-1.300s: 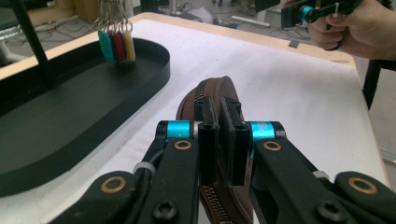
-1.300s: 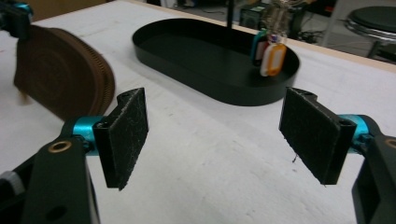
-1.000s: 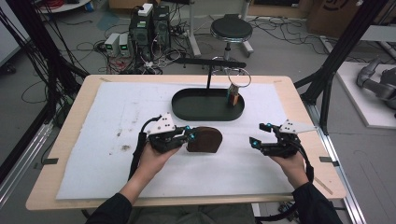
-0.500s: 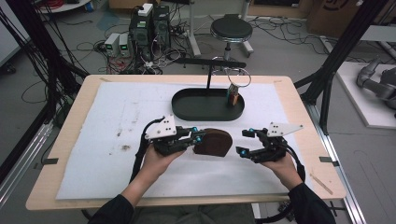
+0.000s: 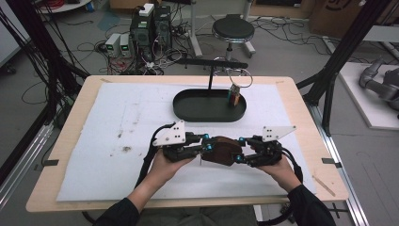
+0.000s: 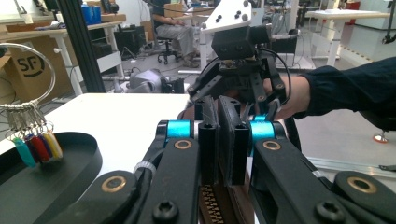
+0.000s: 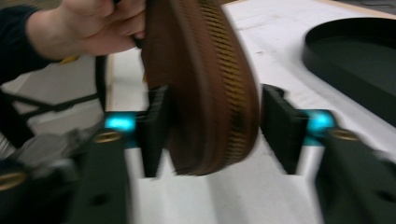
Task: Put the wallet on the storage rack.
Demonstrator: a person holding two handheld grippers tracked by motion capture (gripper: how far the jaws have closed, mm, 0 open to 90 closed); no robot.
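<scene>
- The brown zipped pouch [image 5: 222, 150] is held just above the white sheet [image 5: 117, 132] near the front of the tabletop [image 5: 301, 122], between the two hands.
- The left tongs [image 5: 203, 147] are clamped shut on the pouch's left end; in the left gripper view the edge of the pouch [image 6: 227, 140] is pinched tightly between the pads, with the zipper teeth seen below.
- The right tongs [image 5: 241, 153] have just been closing, with the pouch's right end between the jaws. In the right gripper view the pouch [image 7: 205, 93] stands on edge, one pad close to or touching it and a clear gap left at the other, so it is not yet gripped.
- The pouch's long axis runs from one hand to the other, and the right tongs [image 7: 212, 135] point along it; only a further closing seems needed for a two-handed hold.
- Well behind the pouch, a black oval tray [image 5: 188, 109] is set on the sheet, with a ring of coloured key tags [image 5: 234, 96] hung from a stand [image 5: 211, 70] above its right end.
- Beyond the tabletop, a round stool [image 5: 233, 29], computer boxes [image 5: 150, 23] and loose cables are seen on the workshop floor.
</scene>
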